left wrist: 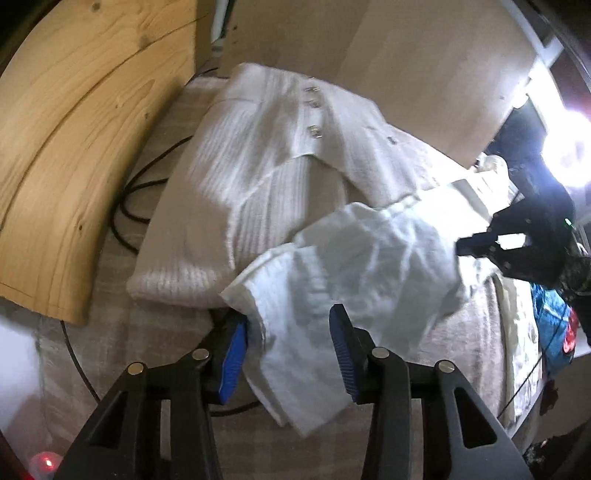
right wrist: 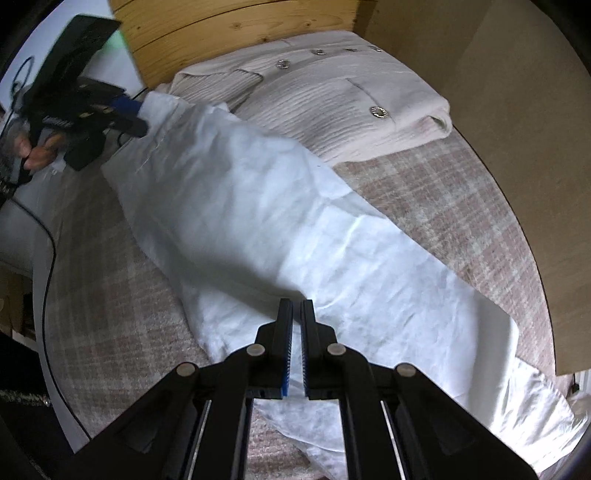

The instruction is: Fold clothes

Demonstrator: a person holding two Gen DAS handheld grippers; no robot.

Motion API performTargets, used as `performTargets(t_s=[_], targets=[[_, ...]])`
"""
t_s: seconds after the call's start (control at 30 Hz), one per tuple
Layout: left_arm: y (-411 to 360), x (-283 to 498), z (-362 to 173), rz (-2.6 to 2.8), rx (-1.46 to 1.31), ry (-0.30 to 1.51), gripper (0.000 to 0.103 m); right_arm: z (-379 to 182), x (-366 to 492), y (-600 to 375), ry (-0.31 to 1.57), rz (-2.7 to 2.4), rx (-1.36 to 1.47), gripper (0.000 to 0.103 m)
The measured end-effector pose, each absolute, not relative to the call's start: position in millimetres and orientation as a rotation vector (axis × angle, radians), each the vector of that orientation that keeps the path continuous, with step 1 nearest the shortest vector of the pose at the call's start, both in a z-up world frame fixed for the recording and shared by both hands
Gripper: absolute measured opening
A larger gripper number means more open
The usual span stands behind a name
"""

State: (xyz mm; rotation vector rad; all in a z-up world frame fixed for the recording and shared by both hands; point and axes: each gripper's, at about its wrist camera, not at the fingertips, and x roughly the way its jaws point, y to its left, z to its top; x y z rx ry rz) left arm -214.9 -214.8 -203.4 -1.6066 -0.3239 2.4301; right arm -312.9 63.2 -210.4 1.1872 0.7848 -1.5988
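While the thin white garment (right wrist: 258, 221) lies stretched across the checked bed cover (right wrist: 443, 206), it looks light and limp; left gripper (left wrist: 288, 347) gapes around its hem; right gripper (right wrist: 296, 314) pinches its other end; edges suit grasping.

Folded cardigan (right wrist: 332, 99) hard against wooden board (right wrist: 236, 26); bare checked bedcover (right wrist: 443, 199) alongside.
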Motion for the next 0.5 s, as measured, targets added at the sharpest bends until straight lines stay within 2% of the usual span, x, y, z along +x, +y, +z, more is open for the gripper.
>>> performTargets(t_s=[0.07, 0.1, 0.13, 0.2, 0.23, 0.5], targets=[[-212, -216, -202, 2.449, -1.604, -0.28, 0.049, -211, -312, 62, 0.795, -1.599, 1.2, 0.005], [-214, -221, -207, 2.447, -1.623, -0.291, 0.05, -212, -311, 61, 0.801, -1.6, 1.206, 0.005], [-216, -224, -211, 2.442, -1.641, -0.307, 0.046, -213, -310, 60, 0.808, -1.602, 1.21, 0.005], [-221, -228, -218, 2.423, -1.658, -0.367, 0.03, -214, -307, 59, 0.82, -1.611, 1.215, 0.005], [-223, -229, -221, 2.415, -1.665, -0.392, 0.009, -214, -307, 58, 0.821, -1.617, 1.22, 0.005], [-235, -193, -171, 2.437, -1.462, -0.503, 0.006, -214, -313, 61, 0.725, -1.677, 1.307, 0.005]])
